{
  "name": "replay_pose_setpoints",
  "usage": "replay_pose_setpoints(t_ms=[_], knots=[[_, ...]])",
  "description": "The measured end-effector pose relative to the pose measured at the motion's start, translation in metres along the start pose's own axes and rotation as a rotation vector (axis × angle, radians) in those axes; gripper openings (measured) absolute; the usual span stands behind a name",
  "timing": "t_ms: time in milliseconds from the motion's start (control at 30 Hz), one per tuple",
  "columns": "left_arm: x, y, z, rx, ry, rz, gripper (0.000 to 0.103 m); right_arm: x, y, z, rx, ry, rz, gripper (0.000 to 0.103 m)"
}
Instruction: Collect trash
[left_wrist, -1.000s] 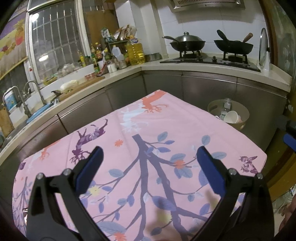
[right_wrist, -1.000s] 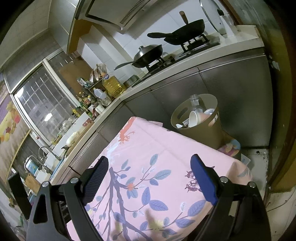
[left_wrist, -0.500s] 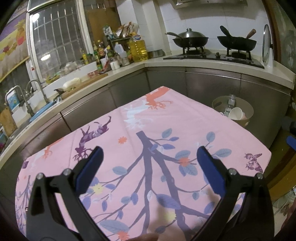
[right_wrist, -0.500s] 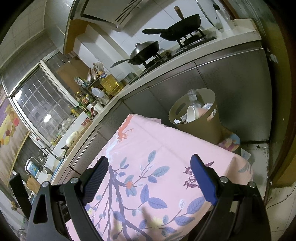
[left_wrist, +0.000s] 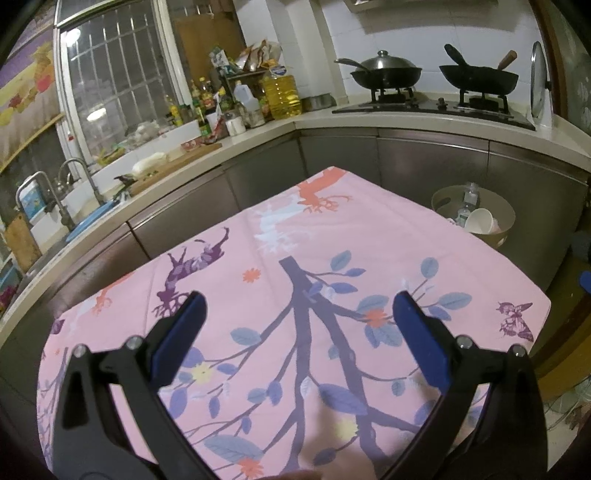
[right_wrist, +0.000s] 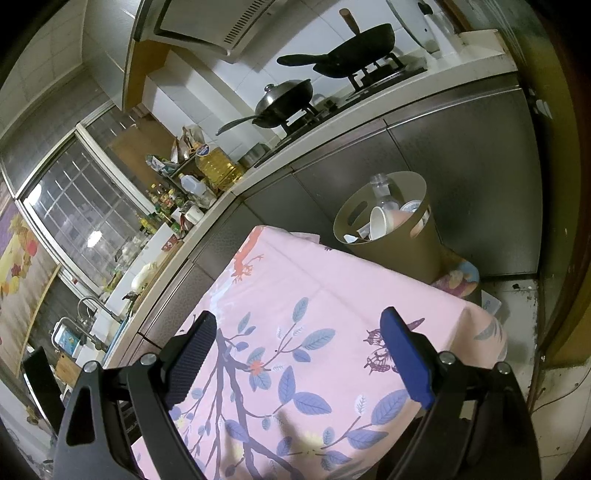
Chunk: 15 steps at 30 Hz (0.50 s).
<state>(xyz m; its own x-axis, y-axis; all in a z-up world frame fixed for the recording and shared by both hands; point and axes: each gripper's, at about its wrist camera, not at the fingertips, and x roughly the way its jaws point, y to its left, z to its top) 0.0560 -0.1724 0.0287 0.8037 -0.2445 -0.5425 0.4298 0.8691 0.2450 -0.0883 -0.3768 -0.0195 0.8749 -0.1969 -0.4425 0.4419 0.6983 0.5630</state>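
A tan trash bin (right_wrist: 402, 236) stands on the floor beyond the table's far right corner, holding a paper cup (right_wrist: 378, 223), a clear plastic bottle (right_wrist: 380, 188) and other trash. It also shows in the left wrist view (left_wrist: 506, 218) with a paper cup (left_wrist: 480, 220) in it. My left gripper (left_wrist: 297, 306) is open and empty above the pink flowered tablecloth (left_wrist: 295, 229). My right gripper (right_wrist: 297, 326) is open and empty above the same cloth (right_wrist: 314, 280). No loose trash shows on the cloth.
A steel-fronted kitchen counter (left_wrist: 406, 122) wraps around the table's far sides, with two woks (left_wrist: 384, 74) on a stove, an oil jug (left_wrist: 280, 94), bottles and a sink tap (left_wrist: 79, 173). A patterned mat (right_wrist: 458, 280) lies by the bin.
Both grippers have drawn slightly back and up from the table, so the counter and bin sit lower in view. Both stay open and empty.
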Motion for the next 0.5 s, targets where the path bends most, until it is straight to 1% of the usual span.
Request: replay_pose_setpoints(t_ms=[233, 333, 500], knots=[[0.0004, 0.0017, -0.0007, -0.001, 0.005, -0.006, 0.097, 0.0009, -0.0001, -0.0001, -0.005, 0.001, -0.002, 0.087], [0.0013, 0.0038, -0.0004, -0.007, 0.023, -0.015, 0.097, -0.0001, -0.0005, -0.0010, -0.003, 0.003, -0.003, 0.087], [0.0015, 0.0026, 0.0003, -0.009, 0.032, -0.016, 0.097, -0.0005, 0.0008, -0.0051, -0.006, 0.005, -0.005, 0.087]])
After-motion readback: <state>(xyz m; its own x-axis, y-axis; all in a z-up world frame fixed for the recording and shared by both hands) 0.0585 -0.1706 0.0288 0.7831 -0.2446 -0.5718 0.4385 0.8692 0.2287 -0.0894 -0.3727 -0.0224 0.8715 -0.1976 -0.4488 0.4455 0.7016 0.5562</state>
